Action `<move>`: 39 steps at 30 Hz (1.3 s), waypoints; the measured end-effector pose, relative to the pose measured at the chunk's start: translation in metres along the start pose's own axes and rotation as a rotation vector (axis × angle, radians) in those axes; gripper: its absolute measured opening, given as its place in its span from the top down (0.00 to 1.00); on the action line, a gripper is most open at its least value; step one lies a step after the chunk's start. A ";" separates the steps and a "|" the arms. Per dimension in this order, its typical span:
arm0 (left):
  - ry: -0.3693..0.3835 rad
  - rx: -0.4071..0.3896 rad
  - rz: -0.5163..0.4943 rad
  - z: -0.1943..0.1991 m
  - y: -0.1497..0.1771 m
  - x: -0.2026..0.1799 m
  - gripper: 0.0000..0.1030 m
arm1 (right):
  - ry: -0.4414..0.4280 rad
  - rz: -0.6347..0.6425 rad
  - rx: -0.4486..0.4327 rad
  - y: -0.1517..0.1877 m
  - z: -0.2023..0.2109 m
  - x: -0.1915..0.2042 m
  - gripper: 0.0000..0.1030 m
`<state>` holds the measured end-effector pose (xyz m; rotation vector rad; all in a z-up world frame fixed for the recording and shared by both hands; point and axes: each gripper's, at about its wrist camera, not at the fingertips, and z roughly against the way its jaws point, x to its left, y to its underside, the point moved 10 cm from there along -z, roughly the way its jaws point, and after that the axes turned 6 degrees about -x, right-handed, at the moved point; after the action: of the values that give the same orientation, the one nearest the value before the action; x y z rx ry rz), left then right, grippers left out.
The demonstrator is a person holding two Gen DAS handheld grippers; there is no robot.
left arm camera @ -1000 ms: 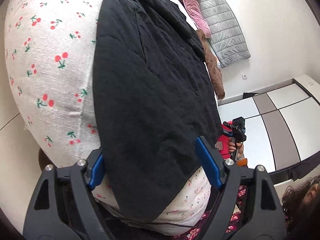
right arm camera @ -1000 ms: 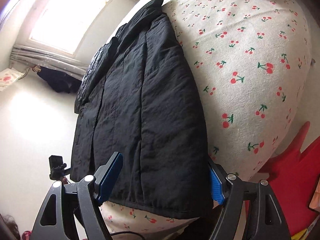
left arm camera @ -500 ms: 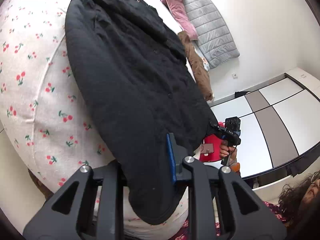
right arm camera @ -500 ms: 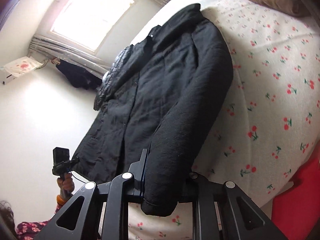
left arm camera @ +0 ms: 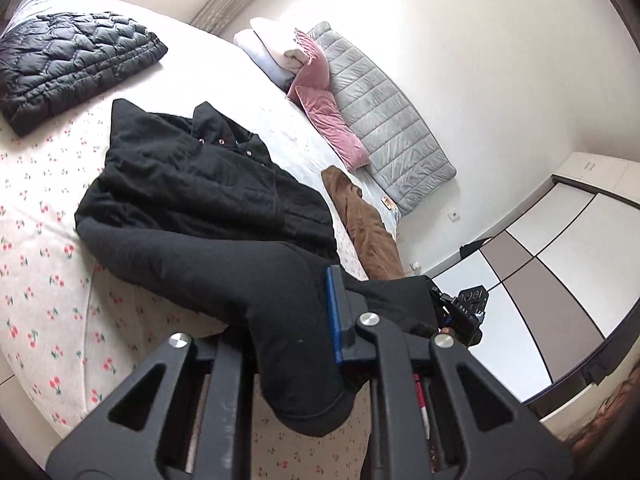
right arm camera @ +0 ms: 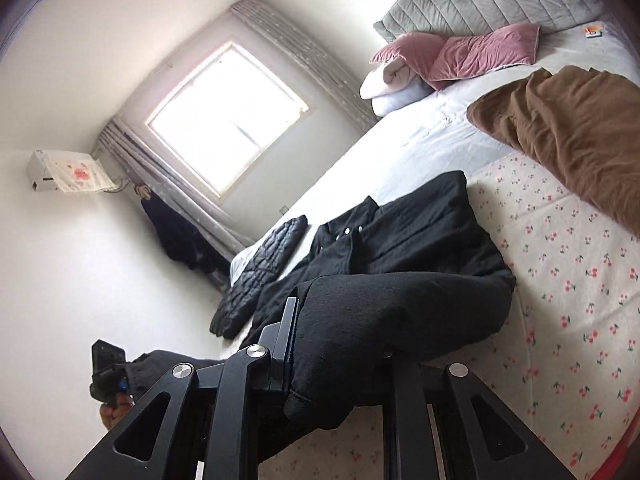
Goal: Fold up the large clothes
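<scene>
Both tongs hold the hem of a black coat (left arm camera: 208, 200) lifted off the bed (left arm camera: 60, 300), collar end lying flat ahead toward the pillows. The left tongs (left arm camera: 296, 344) and right tongs (right arm camera: 336, 364), jaws just closed, each pinch a hem corner; the coat's long axis runs straight away from them.

Bed (left arm camera: 48, 300) with cherry-print cover over a white sheet. Lying on it: black coat (left arm camera: 208, 200) at the middle, its hem lifted off the near edge; quilted black jacket (left arm camera: 68, 60) at the far corner; brown garment (right arm camera: 572, 132), pink pillow (right arm camera: 480, 56) and folded bedding (left arm camera: 276, 56) near the grey headboard (left arm camera: 384, 120).
</scene>
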<state>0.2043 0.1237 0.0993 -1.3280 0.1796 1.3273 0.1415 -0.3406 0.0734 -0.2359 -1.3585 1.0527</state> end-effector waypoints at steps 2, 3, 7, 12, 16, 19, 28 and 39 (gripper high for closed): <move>-0.021 -0.021 0.013 -0.008 -0.026 0.004 0.84 | 0.001 -0.015 -0.030 -0.019 -0.016 0.000 0.82; -0.034 -0.035 0.013 -0.010 -0.036 0.008 0.84 | 0.000 -0.023 -0.044 -0.029 -0.025 -0.002 0.82; -0.108 -0.095 0.031 -0.029 -0.083 0.027 0.84 | 0.012 -0.048 -0.080 -0.068 -0.055 -0.013 0.82; -0.209 -0.138 0.026 -0.071 -0.134 0.056 0.85 | 0.054 -0.049 -0.086 -0.104 -0.101 -0.038 0.82; -0.292 -0.149 0.032 -0.115 -0.164 0.086 0.85 | 0.115 0.008 -0.046 -0.122 -0.155 -0.058 0.82; -0.336 -0.160 0.046 -0.149 -0.183 0.115 0.85 | 0.151 0.020 -0.024 -0.131 -0.198 -0.078 0.82; -0.419 -0.085 0.125 -0.242 -0.182 0.223 0.82 | 0.261 -0.044 0.069 -0.103 -0.304 -0.172 0.79; -0.422 0.005 0.168 -0.213 -0.169 0.219 0.18 | 0.188 -0.019 0.071 -0.119 -0.266 -0.166 0.24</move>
<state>0.5257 0.1399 -0.0362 -1.0163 0.0026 1.7164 0.4522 -0.4144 -0.0274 -0.2621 -1.1509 1.0348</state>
